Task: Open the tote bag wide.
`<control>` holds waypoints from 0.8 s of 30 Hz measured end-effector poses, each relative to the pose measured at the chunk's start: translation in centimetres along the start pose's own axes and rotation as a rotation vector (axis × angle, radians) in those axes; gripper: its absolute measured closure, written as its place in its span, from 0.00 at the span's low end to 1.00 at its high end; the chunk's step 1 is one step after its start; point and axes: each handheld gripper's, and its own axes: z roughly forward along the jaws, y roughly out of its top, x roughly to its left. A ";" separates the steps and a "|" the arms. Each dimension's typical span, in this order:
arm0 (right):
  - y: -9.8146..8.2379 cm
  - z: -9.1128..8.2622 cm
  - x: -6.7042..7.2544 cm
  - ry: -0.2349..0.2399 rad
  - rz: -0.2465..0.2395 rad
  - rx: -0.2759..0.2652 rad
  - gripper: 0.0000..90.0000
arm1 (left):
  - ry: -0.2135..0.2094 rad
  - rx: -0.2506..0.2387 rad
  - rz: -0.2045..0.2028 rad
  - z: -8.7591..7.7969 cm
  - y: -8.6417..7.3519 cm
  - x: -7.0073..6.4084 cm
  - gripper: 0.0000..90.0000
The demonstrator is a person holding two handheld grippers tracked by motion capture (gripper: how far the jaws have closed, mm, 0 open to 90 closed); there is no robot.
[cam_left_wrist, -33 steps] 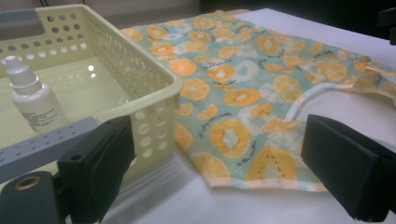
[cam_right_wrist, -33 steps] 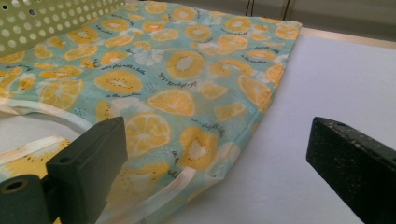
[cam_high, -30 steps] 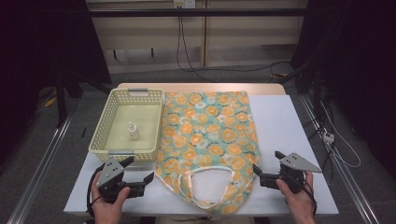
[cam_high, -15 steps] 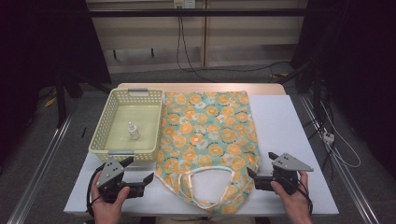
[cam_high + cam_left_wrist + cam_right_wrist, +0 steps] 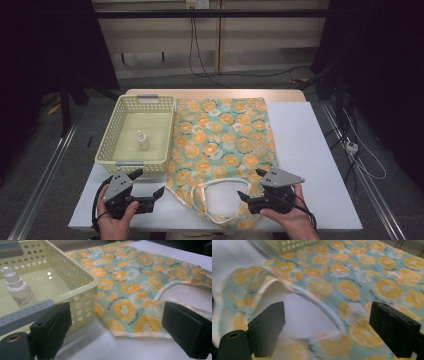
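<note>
Right tongs point(image 5: 246, 196) are in over the fruit-print tote bag point(image 5: 222, 150), jaws wide (they've just been narrowing a touch) with nothing gripped, handle loop point(image 5: 294, 293) lying ahead of them. Left tongs point(image 5: 159, 192) gape empty at the bag's near corner. The bag lies flat on the surface point(image 5: 310, 150), beside the yellow basket point(image 5: 111, 145) holding a dropper bottle point(image 5: 143, 140). Risk: pinching both layers, or dragging the whole bag. Compared with earlier, the right hand has slid inward onto the fabric.

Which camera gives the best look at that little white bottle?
The left gripper view: the bottle stands close up in the basket, cap and label visible. The high view shows it tiny.
</note>
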 end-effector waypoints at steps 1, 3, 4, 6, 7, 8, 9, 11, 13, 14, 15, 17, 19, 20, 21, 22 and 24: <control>0.3 0.1 0.4 0.015 -0.009 0.000 0.13 | 0.001 0.000 -0.002 0.0 0.0 -0.1 0.10; 0.5 0.2 1.1 0.056 -0.036 0.017 0.14 | 0.002 0.004 0.004 -0.1 0.0 -0.1 0.10; 0.6 0.3 1.4 0.070 -0.042 0.028 0.15 | 0.004 0.006 0.004 -0.1 0.0 -0.1 0.10; 0.6 0.5 1.7 0.104 -0.052 0.036 0.18 | 0.005 0.006 0.004 -0.2 -0.1 0.0 0.10; 0.7 0.6 1.7 0.125 -0.047 0.038 0.18 | 0.007 0.007 0.001 -0.2 -0.1 0.0 0.10; 0.7 0.6 1.7 0.125 -0.047 0.038 0.18 | 0.009 0.007 -0.002 -0.3 -0.2 0.0 0.10; 0.8 0.7 1.8 0.150 -0.035 0.042 0.18 | 0.008 0.007 -0.002 -0.3 -0.2 0.0 0.10; 1.1 0.7 1.8 0.205 -0.031 0.064 0.20 | 0.008 0.010 0.000 -0.4 -0.2 0.0 0.10; 1.2 0.6 1.9 0.235 -0.036 0.092 0.22 | 0.009 0.008 -0.004 -0.5 -0.3 0.0 0.10; 1.2 0.6 2.1 0.251 -0.044 0.114 0.25 | 0.009 0.007 -0.005 -0.5 -0.3 0.0 0.10; 1.2 0.6 2.2 0.267 -0.056 0.130 0.27 | 0.009 0.008 -0.006 -0.5 -0.3 0.0 0.10; 1.0 0.7 2.6 0.298 -0.072 0.147 0.32 | 0.011 0.009 -0.001 -0.6 -0.3 0.0 0.10; 0.8 0.7 2.9 0.322 -0.098 0.155 0.35 | 0.011 0.011 0.001 -0.6 -0.3 -0.1 0.10; 0.8 0.6 3.1 0.333 -0.100 0.153 0.37 | 0.008 0.012 0.003 -0.6 -0.3 -0.1 0.10; 0.8 0.5 3.3 0.342 -0.111 0.148 0.38 | 0.011 0.013 0.005 -0.5 -0.3 -0.1 0.10; 0.8 0.4 3.6 0.350 -0.120 0.150 0.39 | 0.010 0.014 0.005 -0.5 -0.3 -0.1 0.10; 0.8 0.5 3.9 0.355 -0.145 0.162 0.42 | 0.010 0.014 0.008 -0.5 -0.3 -0.1 0.10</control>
